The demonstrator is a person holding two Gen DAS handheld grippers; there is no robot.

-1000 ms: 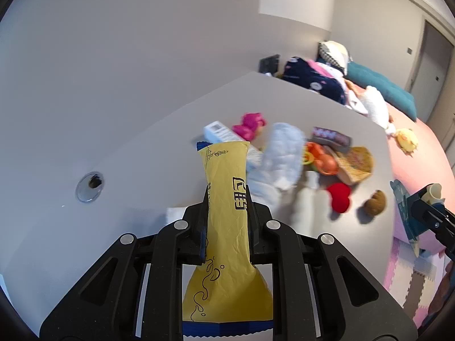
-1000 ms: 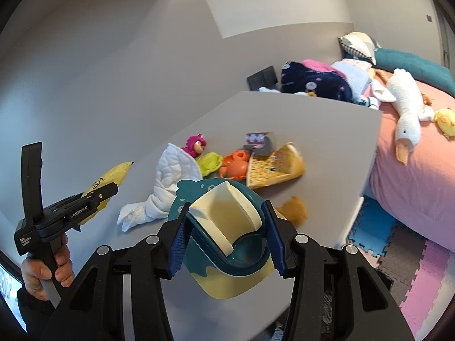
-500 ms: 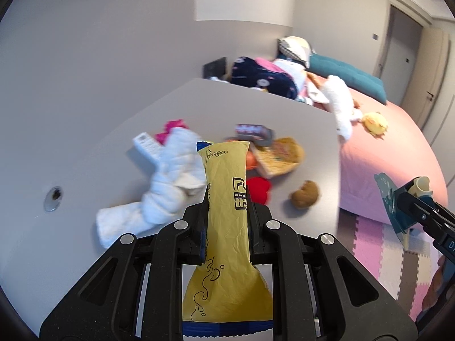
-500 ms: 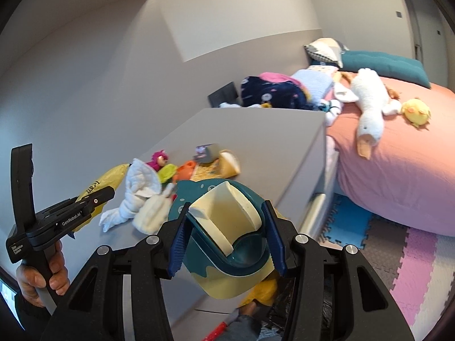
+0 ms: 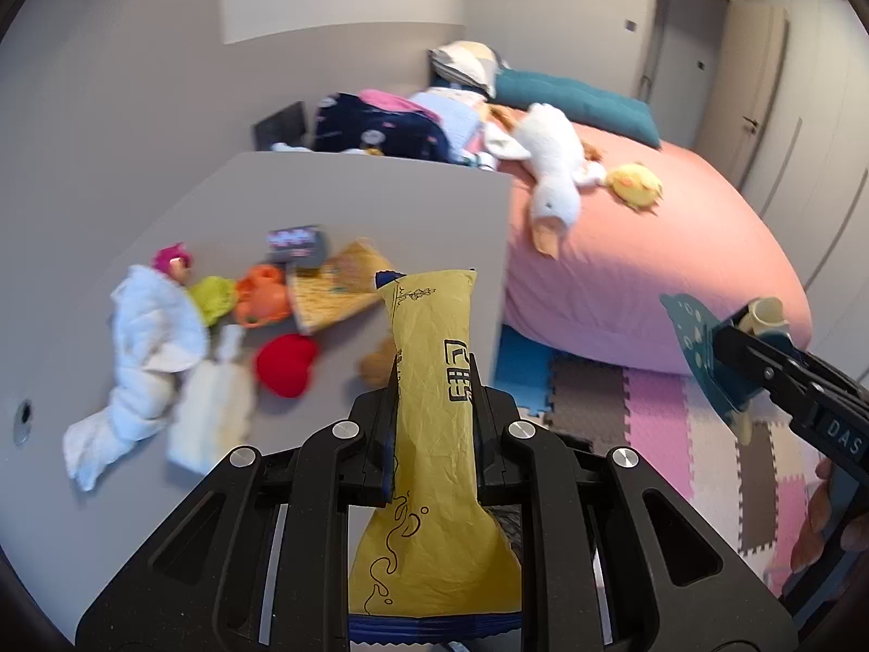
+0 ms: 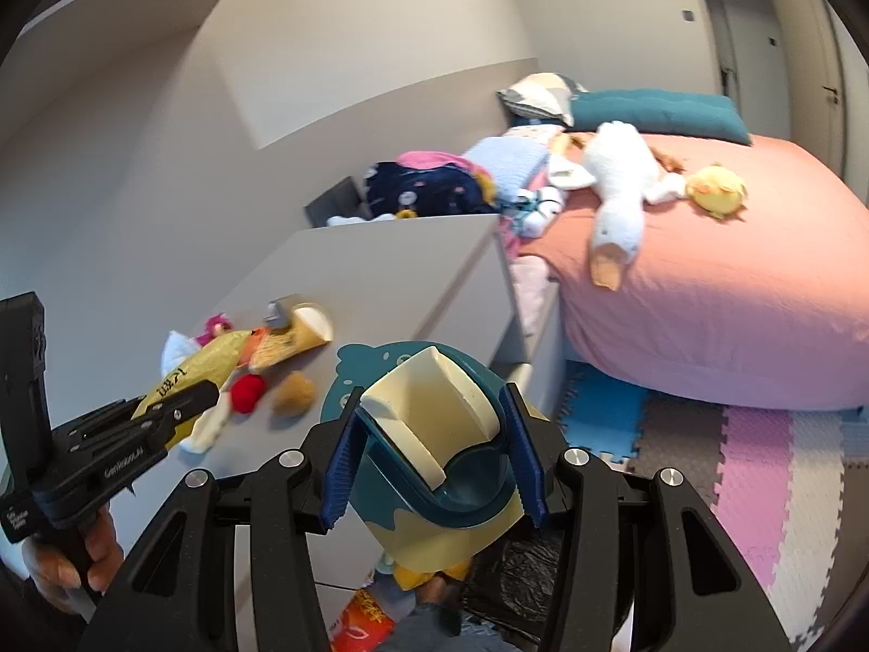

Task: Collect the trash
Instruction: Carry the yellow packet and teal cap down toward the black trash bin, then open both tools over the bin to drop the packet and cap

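Across the sequence we swing both views from the grey desk [image 5: 347,201] toward its edge nearest the pink bed [image 5: 679,250], so the foam floor mats [image 5: 652,418] fill the lower right. The desk clutter, including the white cloth [image 5: 146,337], drifts left and blurs. Beneath the right gripper [image 6: 432,453], a black bag [image 6: 521,570] and an orange wrapper [image 6: 364,616] come into sight.

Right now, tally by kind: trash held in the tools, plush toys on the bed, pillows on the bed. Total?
Trash held in tools: 2, yellow wrapper in the left tool, paper cup in the right tool
Plush toys on the bed: 2, white goose and yellow chick
Pillows: 2, teal pillow and patterned pillow
Total: 6
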